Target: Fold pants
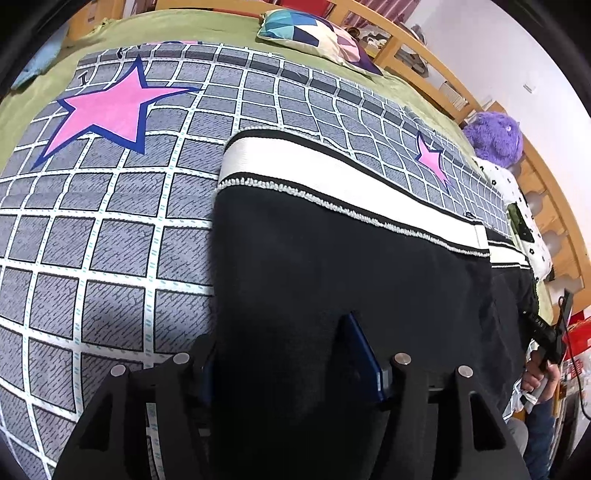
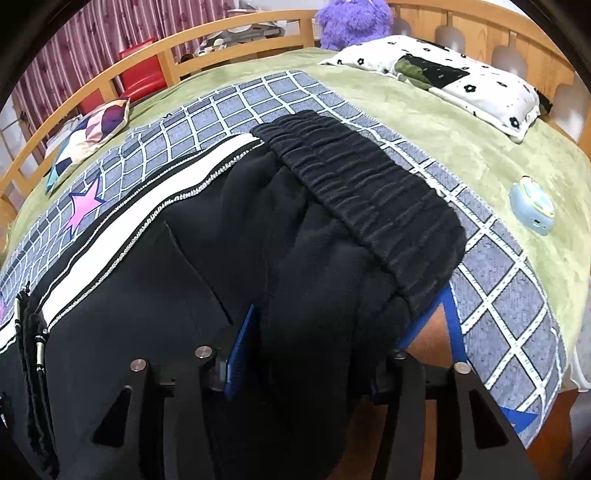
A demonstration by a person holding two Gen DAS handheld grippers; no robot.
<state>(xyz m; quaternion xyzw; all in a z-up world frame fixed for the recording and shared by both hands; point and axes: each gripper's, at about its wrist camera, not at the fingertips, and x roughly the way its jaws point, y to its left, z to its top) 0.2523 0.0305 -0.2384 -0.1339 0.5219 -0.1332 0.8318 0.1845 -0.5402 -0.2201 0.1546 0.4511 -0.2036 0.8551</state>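
Black pants (image 1: 332, 258) with a white side stripe (image 1: 332, 173) lie across a grey checked blanket (image 1: 110, 229) on a bed. My left gripper (image 1: 288, 354) holds black cloth between its blue fingers (image 1: 364, 354); the left finger is mostly hidden by the cloth. In the right wrist view the pants (image 2: 166, 288) show their ribbed elastic waistband (image 2: 369, 199) and the stripe (image 2: 122, 221). My right gripper (image 2: 332, 328) has bunched cloth near the waistband between its blue fingers (image 2: 243, 339). The right gripper and the hand holding it also show in the left wrist view (image 1: 550, 339).
The green bedspread (image 2: 424, 122) carries a patterned cushion (image 1: 314, 33), a black-and-white flowered pillow (image 2: 443, 81), a purple plush toy (image 2: 354, 22) and a small pale blue round object (image 2: 532, 210). A wooden bed rail (image 2: 166, 51) runs round the far sides.
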